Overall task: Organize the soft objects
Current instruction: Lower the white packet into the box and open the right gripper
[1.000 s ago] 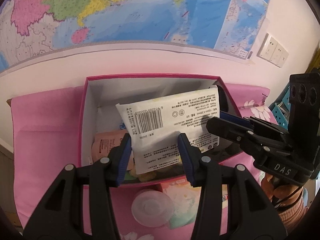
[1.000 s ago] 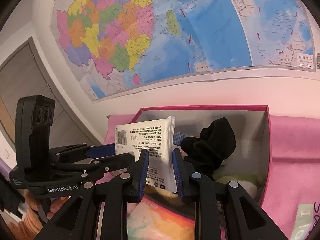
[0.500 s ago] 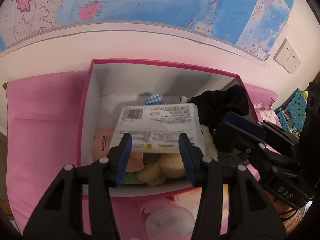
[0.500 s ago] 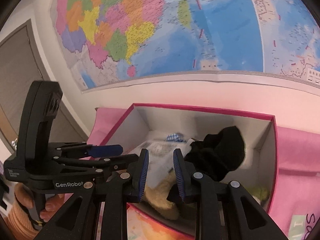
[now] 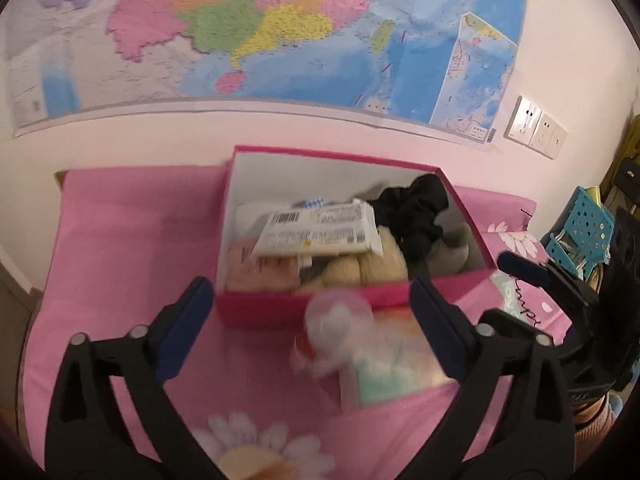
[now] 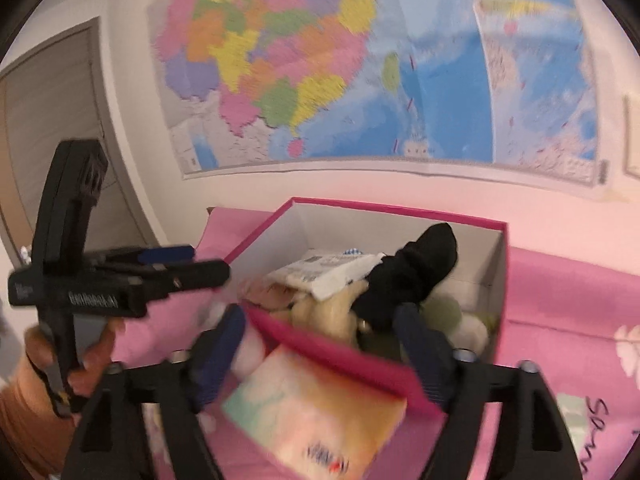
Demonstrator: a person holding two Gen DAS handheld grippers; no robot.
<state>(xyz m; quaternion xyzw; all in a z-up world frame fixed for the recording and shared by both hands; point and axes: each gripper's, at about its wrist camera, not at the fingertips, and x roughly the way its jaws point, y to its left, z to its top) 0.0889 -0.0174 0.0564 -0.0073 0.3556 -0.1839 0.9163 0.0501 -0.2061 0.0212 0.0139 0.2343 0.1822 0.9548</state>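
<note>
I had the pink bedspread [image 5: 132,248] under everything, a big map [image 5: 256,32] on the wall behind, and the box [image 5: 288,306] sitting open near the wall. The white pack [image 5: 320,232] lay flat inside it, on top of the pile, touching the black cloth [image 5: 412,208] at its right and resting on the beige plush [image 5: 360,268] below. I judged the step to be the drop: the pack was in and both tools were clear of it.

My left gripper [image 5: 308,312] had its jaws opening, spread wide with nothing between them but the near wall of the box in view beyond. My right gripper [image 6: 320,344] was opening too, nothing gripped, its jaws standing either side of the box's near corner [image 6: 340,352].

Next, I reckoned, came another loose item. The pastel pack [image 6: 316,412] lay just in front of the box, with a blurred round pinkish thing [image 5: 336,316] on or beside it; I could not tell what that was. Picking either called for narrowing the jaws and coming down low without catching the box wall.

A blue basket [image 5: 580,232] stood off to the right, well apart. The two tools were close together, and that was the main thing in the way.
</note>
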